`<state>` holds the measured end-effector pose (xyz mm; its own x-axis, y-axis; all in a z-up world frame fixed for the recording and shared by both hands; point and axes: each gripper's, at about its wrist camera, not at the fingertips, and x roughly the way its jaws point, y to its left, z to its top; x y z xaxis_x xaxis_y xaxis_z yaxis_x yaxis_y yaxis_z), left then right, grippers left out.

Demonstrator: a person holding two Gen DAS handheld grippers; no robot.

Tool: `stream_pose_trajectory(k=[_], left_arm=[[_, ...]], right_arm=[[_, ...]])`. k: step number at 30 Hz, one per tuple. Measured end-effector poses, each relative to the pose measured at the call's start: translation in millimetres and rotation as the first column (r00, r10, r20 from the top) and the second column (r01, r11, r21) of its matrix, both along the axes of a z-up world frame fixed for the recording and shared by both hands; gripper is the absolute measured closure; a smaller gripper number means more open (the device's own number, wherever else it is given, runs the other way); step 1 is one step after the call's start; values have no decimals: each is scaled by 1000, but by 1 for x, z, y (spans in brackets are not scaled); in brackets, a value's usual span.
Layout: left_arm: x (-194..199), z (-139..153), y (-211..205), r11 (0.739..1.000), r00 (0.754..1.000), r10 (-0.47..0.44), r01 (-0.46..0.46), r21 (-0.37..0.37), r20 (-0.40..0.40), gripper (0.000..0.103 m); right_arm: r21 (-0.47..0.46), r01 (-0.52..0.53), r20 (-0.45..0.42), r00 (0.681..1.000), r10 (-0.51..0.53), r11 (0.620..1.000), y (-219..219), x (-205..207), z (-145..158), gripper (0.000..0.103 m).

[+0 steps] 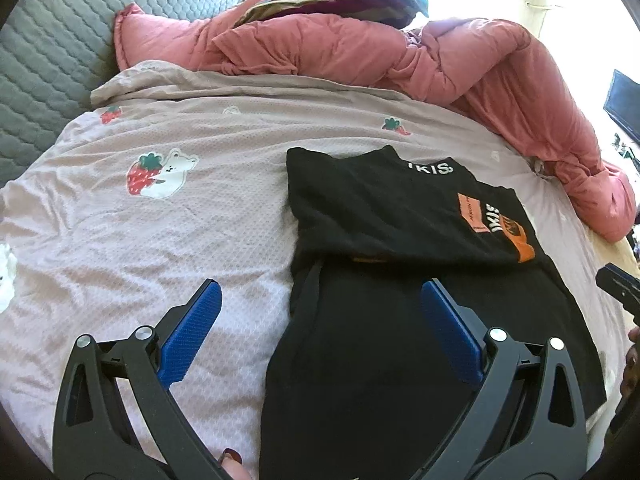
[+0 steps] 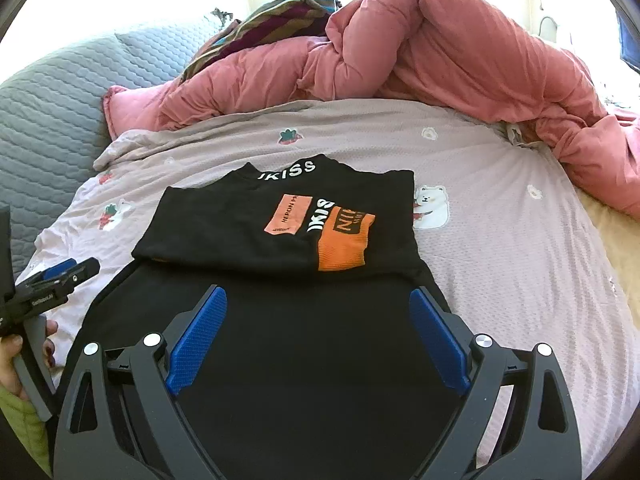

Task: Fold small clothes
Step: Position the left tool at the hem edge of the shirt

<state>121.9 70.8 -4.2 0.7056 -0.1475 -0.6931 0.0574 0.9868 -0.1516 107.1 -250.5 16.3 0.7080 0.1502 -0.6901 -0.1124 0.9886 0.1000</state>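
A black T-shirt [image 1: 400,216] with white lettering and orange patches lies on the pink bed sheet [image 1: 160,240], its sides folded in and its top part folded over the lower part. It also shows in the right wrist view [image 2: 288,240]. My left gripper [image 1: 320,296] is open and empty, above the shirt's lower left edge. My right gripper [image 2: 318,304] is open and empty, above the shirt's lower half. The left gripper also shows at the left of the right wrist view [image 2: 68,272].
A crumpled pink duvet [image 1: 360,52] lies along the far side of the bed, with a striped cloth [image 1: 328,0] on it. A grey quilted cover [image 1: 52,52] is at the left. The bed edge [image 2: 616,240] is at the right.
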Motion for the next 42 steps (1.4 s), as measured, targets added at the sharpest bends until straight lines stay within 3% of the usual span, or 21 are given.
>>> stream_pose_trajectory(k=[6,11,28,36,42], left_arm=[[-23,6,-1,1000,1000,-13,13,24,4,10],[-38,2,-2,998,999,-15,18,63,-47,10],[-78,-14,22,1000,991,-21,18,-24,-132,10],[-94,-25,28,999,984,-30,22,-49,-177,25],[-105,-35,29,994,975,-56,34,-103,-217,46]], right_arm=[[-4,1,7,1000,-1,1000,-7,-13,6,11],[-8,0,7,1000,0,1000,-10,-21,7,11],[-21,6,4,1000,-6,1000,-30,-53,6,11],[-34,-11,-12,1000,11,999,-29,-64,1,11],[-42,-21,-43,999,19,999,-30,-73,-12,11]])
